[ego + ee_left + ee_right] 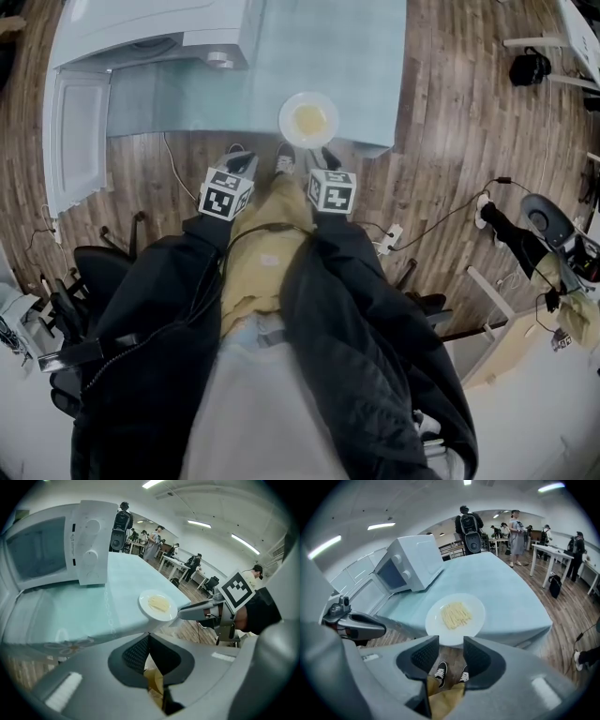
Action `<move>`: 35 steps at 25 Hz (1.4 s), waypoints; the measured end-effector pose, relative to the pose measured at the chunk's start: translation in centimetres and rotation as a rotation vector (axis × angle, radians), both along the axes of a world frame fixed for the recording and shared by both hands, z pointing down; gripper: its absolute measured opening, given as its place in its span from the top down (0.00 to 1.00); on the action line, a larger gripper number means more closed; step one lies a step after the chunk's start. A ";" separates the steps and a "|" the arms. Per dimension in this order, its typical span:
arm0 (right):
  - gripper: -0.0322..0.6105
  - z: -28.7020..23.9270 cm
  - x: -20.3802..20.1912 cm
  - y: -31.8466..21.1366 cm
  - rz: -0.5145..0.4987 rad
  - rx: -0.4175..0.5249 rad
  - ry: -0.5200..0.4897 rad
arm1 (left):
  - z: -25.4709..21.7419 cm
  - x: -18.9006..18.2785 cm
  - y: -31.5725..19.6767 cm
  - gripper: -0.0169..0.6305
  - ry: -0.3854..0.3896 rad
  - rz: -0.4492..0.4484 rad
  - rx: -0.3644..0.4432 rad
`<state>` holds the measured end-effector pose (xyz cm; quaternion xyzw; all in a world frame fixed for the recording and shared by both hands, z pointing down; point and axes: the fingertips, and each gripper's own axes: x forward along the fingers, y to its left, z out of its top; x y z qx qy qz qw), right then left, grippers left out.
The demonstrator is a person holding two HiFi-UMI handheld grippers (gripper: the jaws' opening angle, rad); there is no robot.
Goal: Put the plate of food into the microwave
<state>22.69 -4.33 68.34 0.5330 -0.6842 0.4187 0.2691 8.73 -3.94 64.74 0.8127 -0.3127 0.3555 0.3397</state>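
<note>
No readable text; print on the microwave panel (89,541) is too small.

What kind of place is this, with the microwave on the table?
Probably an open-plan office or lab workspace: rows of desks with people standing about, ceiling strip lights, and a microwave on a cloth-covered table.

I hold both grippers out in front of my body, side by side and near each other, each pointing forward and steeply down. On the left gripper (241,162) (149,636), the jaws are closed and the pad tips meet. On the right gripper (320,160) (451,645), the jaws stand apart with an open gap between the pads. Each marker cube (225,194) faces up. My forearms, in black jacket sleeves (178,281), converge toward the grippers.
</note>
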 end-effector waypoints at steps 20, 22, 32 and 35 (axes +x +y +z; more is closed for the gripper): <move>0.66 3.7 -0.6 -0.8 0.393 -0.128 -0.558 | 0.8 -1.9 1.1 0.98 -0.021 -0.038 -0.047; 0.67 4.0 -1.0 -1.0 0.446 -0.158 -0.668 | 0.9 -2.1 1.1 0.98 -0.020 -0.043 -0.051; 0.89 3.6 -1.6 -1.9 0.543 -0.150 -0.935 | 1.0 -3.1 1.7 0.98 -0.011 -0.072 -0.070; 0.92 3.0 -1.6 -1.8 0.548 -0.126 -0.992 | 0.8 -3.3 1.9 0.98 -0.008 -0.075 -0.065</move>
